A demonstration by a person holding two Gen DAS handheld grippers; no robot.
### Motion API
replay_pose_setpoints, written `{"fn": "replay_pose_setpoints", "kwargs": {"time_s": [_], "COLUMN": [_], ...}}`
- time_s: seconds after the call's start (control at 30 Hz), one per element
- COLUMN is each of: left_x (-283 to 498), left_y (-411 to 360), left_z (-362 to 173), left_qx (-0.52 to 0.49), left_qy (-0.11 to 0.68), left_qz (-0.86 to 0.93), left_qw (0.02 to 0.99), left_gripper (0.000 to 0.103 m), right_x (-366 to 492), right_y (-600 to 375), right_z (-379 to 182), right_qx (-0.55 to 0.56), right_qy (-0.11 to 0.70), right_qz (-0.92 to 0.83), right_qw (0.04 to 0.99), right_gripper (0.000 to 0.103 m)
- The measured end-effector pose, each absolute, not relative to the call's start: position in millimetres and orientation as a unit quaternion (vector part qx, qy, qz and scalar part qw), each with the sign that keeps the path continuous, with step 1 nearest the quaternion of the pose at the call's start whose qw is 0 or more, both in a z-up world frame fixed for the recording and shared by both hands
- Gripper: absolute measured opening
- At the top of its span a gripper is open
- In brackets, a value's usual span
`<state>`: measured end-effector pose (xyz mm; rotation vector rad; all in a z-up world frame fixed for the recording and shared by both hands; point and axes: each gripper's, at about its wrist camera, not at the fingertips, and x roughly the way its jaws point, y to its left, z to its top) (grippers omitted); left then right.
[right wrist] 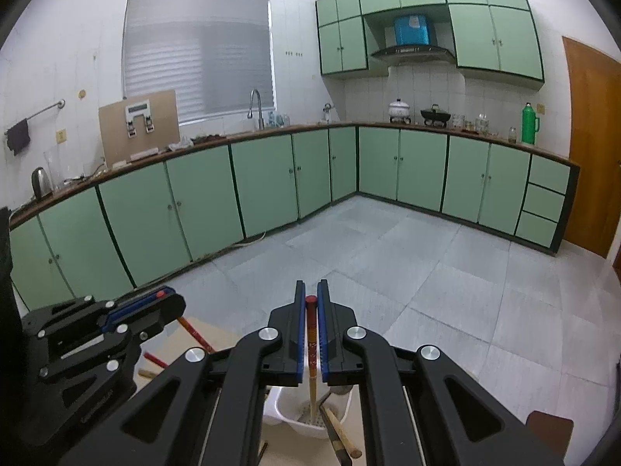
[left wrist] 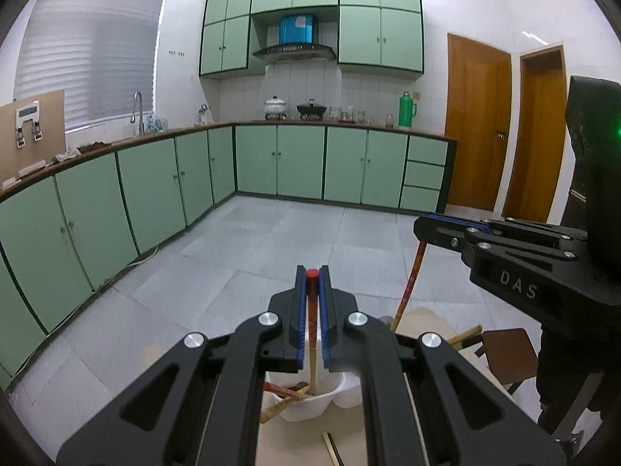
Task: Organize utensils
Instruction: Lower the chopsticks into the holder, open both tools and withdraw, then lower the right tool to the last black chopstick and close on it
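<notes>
The left gripper [left wrist: 312, 303] is clamped on a red-topped chopstick [left wrist: 311, 334] standing upright between its fingers, its lower end in the white holder [left wrist: 310, 404] below. The right gripper [right wrist: 311, 322] likewise pinches another chopstick [right wrist: 311, 341] above its white basket [right wrist: 299, 423].

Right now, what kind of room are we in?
A home kitchen, most likely. Pale green cabinets run under a brown counter, a curved metal sink tap stands by the window, and a black range hood hangs over pots on a stove.
</notes>
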<state>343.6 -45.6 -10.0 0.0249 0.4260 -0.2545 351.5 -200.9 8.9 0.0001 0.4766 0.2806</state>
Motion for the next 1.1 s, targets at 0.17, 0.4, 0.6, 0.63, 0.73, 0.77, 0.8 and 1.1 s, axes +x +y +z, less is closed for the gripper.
{"fn": "replay_pose_setpoints", "kwargs": {"time_s": [0.17, 0.4, 0.6, 0.63, 0.73, 0.77, 0.8, 1.1], "left_x": [346, 335, 308, 301, 283, 277, 268, 213], "left_y": [-39, -28, -25, -25, -24, -23, -22, -11], "left_z": [-21, -11, 6, 8, 12, 13, 14, 0], "left_qx": [0.011, 0.004, 0.000, -0.001, -0.004, -0.004, -0.004, -0.014], "left_qy": [0.228, 0.218, 0.190, 0.186, 0.174, 0.170, 0.166, 0.162], "left_qz": [-0.127, -0.121, -0.117, -0.117, -0.116, -0.116, -0.115, -0.108], "left_qw": [0.965, 0.968, 0.975, 0.976, 0.978, 0.979, 0.979, 0.981], "left_gripper": [0.006, 0.009, 0.037, 0.040, 0.051, 0.052, 0.057, 0.086], "right_x": [350, 336, 308, 300, 277, 271, 261, 198], "right_y": [-207, -224, -236, -238, -242, -243, -243, -240], "right_z": [-3, 5, 18, 20, 22, 22, 21, 3], "right_qx": [0.011, 0.019, 0.031, 0.032, 0.031, 0.028, 0.021, 0.019], "right_qy": [0.251, 0.241, 0.215, 0.209, 0.193, 0.190, 0.184, 0.173], "right_qz": [0.134, 0.116, 0.106, 0.103, 0.097, 0.094, 0.089, 0.089], "right_qw": [0.959, 0.963, 0.970, 0.972, 0.976, 0.977, 0.979, 0.981], "right_gripper": [0.007, 0.029, 0.055, 0.060, 0.075, 0.083, 0.086, 0.097]}}
